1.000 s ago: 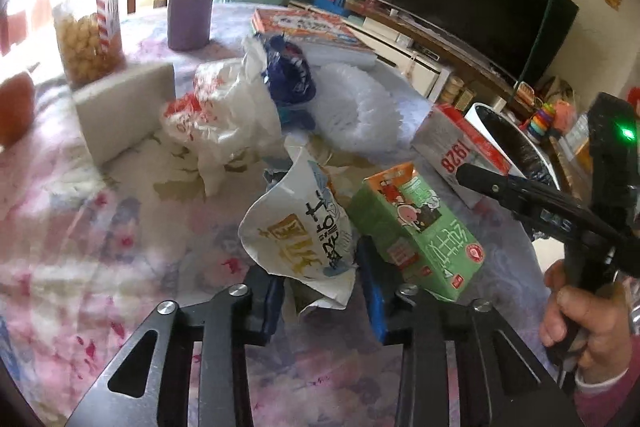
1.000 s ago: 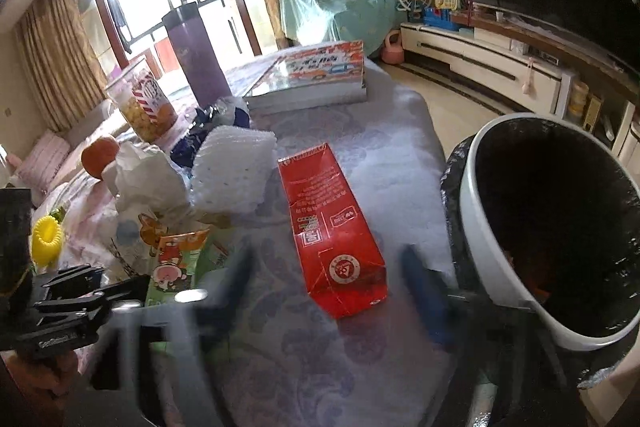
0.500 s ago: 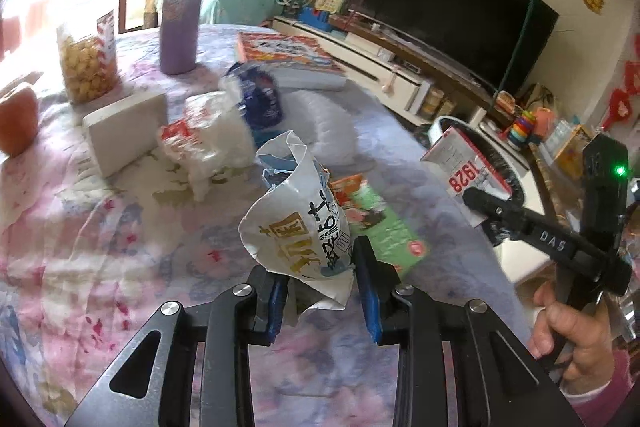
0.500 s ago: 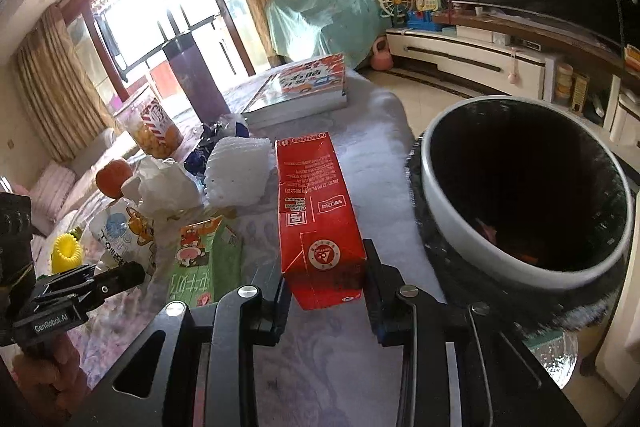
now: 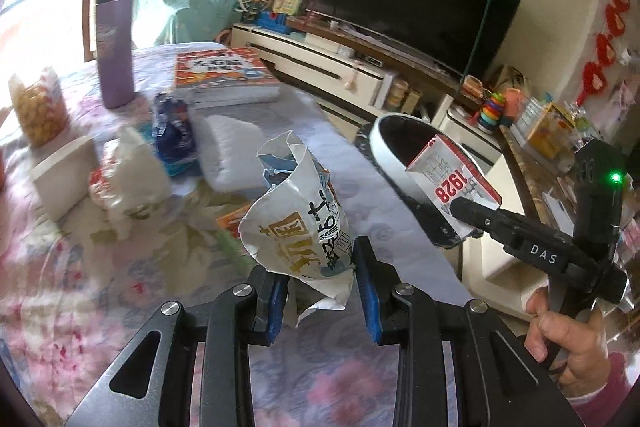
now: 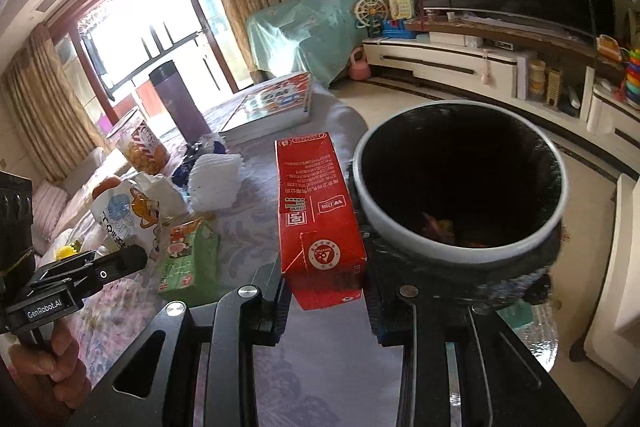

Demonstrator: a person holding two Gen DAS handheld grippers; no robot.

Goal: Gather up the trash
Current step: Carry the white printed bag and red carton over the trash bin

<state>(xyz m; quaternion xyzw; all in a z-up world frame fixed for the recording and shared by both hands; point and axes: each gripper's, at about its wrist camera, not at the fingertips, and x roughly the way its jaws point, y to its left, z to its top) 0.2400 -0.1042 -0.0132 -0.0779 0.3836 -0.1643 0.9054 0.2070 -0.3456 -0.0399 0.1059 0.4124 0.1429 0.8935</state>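
**Two pieces of trash held up beside the bin**

The round table with the pale flowered cloth is the biggest thing here, and all places below are given from it. Just off its edge stands the round bin with a white rim and a black liner bag; some reddish scraps lie at its bottom, but they are too dark to name.

On the table's far part lies a flat book with a red and orange cover, and beside it stands a tall purple flask with a dark cap. Nearer the table's middle are a white foam net sleeve and a green drink carton lying flat.

The right gripper pinches a long red paper carton at its lower end, above the table's edge and just beside the bin rim. The left gripper has its blue pads closed on the bottom of a crumpled white snack bag with gold and black letters, which is lifted clear above the cloth, its torn mouth pointing up.
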